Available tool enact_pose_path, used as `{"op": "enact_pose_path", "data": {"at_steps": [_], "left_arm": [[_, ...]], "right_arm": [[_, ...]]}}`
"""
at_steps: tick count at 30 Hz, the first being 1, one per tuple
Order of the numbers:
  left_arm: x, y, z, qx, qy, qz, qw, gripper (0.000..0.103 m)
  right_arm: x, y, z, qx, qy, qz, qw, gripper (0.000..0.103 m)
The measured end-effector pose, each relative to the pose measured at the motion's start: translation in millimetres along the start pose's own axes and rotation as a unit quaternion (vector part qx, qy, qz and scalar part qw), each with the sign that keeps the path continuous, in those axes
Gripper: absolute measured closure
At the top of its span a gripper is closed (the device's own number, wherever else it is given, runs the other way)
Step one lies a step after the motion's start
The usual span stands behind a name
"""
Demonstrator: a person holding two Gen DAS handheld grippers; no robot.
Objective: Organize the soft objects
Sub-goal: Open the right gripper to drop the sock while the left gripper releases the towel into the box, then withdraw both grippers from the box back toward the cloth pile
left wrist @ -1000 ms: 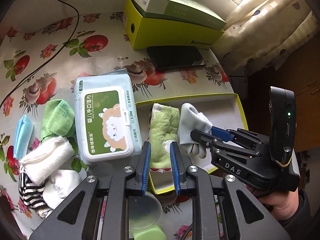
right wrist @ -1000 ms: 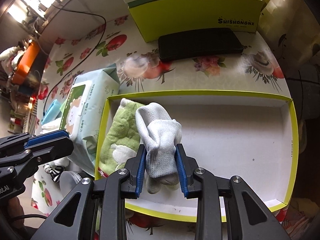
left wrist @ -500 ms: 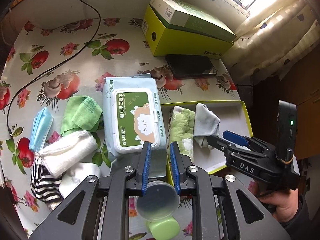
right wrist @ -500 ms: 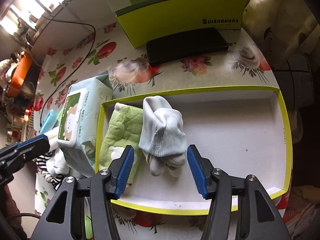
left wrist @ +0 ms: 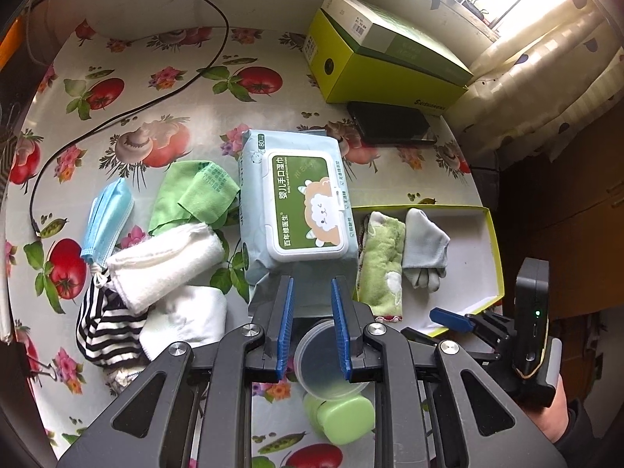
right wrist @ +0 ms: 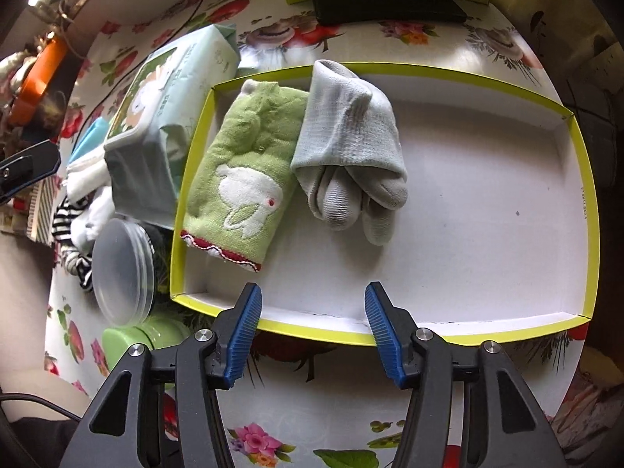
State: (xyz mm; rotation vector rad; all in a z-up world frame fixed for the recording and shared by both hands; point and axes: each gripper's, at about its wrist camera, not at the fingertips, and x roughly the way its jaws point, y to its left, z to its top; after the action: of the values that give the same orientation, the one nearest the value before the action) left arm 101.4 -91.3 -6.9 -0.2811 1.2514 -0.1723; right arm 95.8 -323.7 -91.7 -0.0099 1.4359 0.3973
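right gripper point(right wrist: 312, 331): jaws standing apart, nothing between the pads; hovering over the near rim of the tray, pointing steeply down.
left gripper point(left wrist: 312, 327): jaws standing part open with a narrow gap, gripping nothing; hanging above the near end of the wipes pack and a clear plastic lid.
tray point(right wrist: 577, 210): shallow white box lid with yellow-green rim, sitting on the fruit-print tablecloth point(left wrist: 156, 89); right half lying bare.
grey sock point(right wrist: 351, 148): lying inside the tray, folded over, toes pointing toward the near rim; free of both grippers, touching the green towel on its left.
green towel point(right wrist: 245, 167): folded, rabbit patch facing up, lying along the tray's left wall.
wipes pack point(left wrist: 300, 210): lying flat just outside the tray's left wall, label up.
unsorted pile: green cloth point(left wrist: 195, 195), blue face mask point(left wrist: 107, 218), white towel point(left wrist: 163, 261), striped fabric point(left wrist: 101, 331), all sitting left of the wipes pack on the tablecloth, bunched and touching.
clear plastic lid point(left wrist: 323, 358): showing between the left gripper's fingers, partly over a green jar point(left wrist: 343, 417).
back of table: black phone point(left wrist: 390, 123) lying in front of a yellow-green box point(left wrist: 390, 74); black cable point(left wrist: 117, 117) running across the cloth.
person: a hand point(left wrist: 553, 409) holding the right gripper's handle.
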Motion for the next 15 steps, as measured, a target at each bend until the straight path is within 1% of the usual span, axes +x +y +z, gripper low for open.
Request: {"op": "enact_pose_path", "data": {"at_steps": [3, 7, 9, 11, 13, 15], "left_arm": [[-4, 3, -5, 0.001, -0.001, -0.001, 1.0, 0.083], [-9, 8, -10, -0.002, -0.003, 0.0, 1.0, 0.083], [-11, 11, -13, -0.005, -0.003, 0.001, 1.0, 0.083], [-12, 15, -16, -0.01, -0.001, 0.002, 0.9999, 0.083], [-13, 19, -19, -0.014, 0.001, 0.003, 0.9999, 0.083], [-14, 22, -22, -0.018, 0.003, 0.005, 0.9998, 0.083]], "right_arm": [[1, -1, -5, -0.019, 0.011, -0.008, 1.0, 0.048], [-6, -8, -12, -0.005, 0.014, -0.004, 1.0, 0.048], [-16, -8, -13, -0.002, -0.003, 0.001, 1.0, 0.048], [-24, -7, -8, 0.001, -0.022, -0.002, 1.0, 0.048], [-28, -9, 1, 0.013, -0.039, -0.016, 0.999, 0.048], [-38, -11, 8, 0.037, -0.066, -0.026, 0.997, 0.048]]}}
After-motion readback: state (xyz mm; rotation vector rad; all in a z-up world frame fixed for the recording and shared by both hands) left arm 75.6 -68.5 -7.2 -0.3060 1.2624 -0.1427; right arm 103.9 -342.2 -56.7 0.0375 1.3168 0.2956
